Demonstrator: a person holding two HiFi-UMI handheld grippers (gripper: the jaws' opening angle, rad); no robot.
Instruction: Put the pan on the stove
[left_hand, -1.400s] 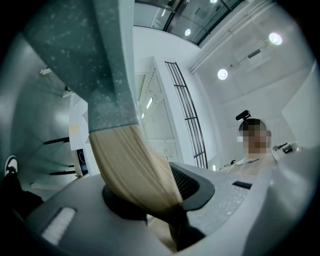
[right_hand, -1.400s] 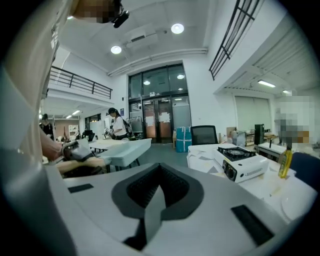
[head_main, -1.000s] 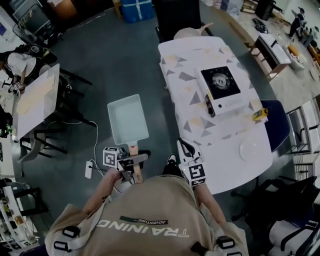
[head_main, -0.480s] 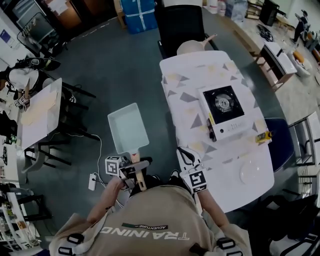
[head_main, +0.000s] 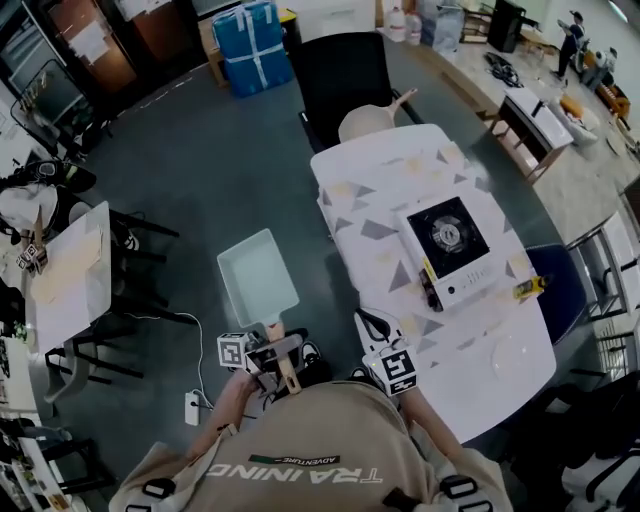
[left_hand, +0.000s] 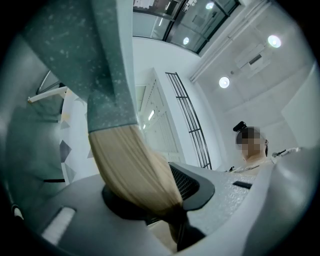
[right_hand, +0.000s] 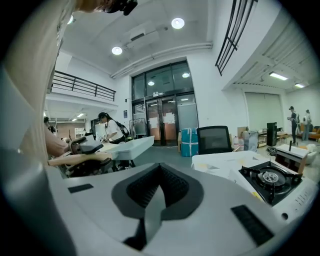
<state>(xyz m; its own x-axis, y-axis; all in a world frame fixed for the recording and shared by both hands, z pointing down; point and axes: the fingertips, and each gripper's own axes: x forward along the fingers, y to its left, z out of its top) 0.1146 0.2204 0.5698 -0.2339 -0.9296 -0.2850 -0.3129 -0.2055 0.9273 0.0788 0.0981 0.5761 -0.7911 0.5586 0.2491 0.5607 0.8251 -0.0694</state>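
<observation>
A pale rectangular pan with a wooden handle hangs over the grey floor, left of the table. My left gripper is shut on that handle; in the left gripper view the handle runs down between the jaws and the pan body fills the top. The portable gas stove sits on the white patterned table, its burner bare. My right gripper is shut and holds nothing, hovering at the table's near left edge. From the right gripper view the stove lies to the right and the pan to the left.
A black chair and a tan stool stand at the table's far end, blue boxes beyond. A yellow item and a white plate lie near the stove. A side table and power strip are at left.
The head view has tipped forward, so the table and stove sit lower in the frame. The pan stays in my left gripper, left of the table; the right gripper stays shut.
</observation>
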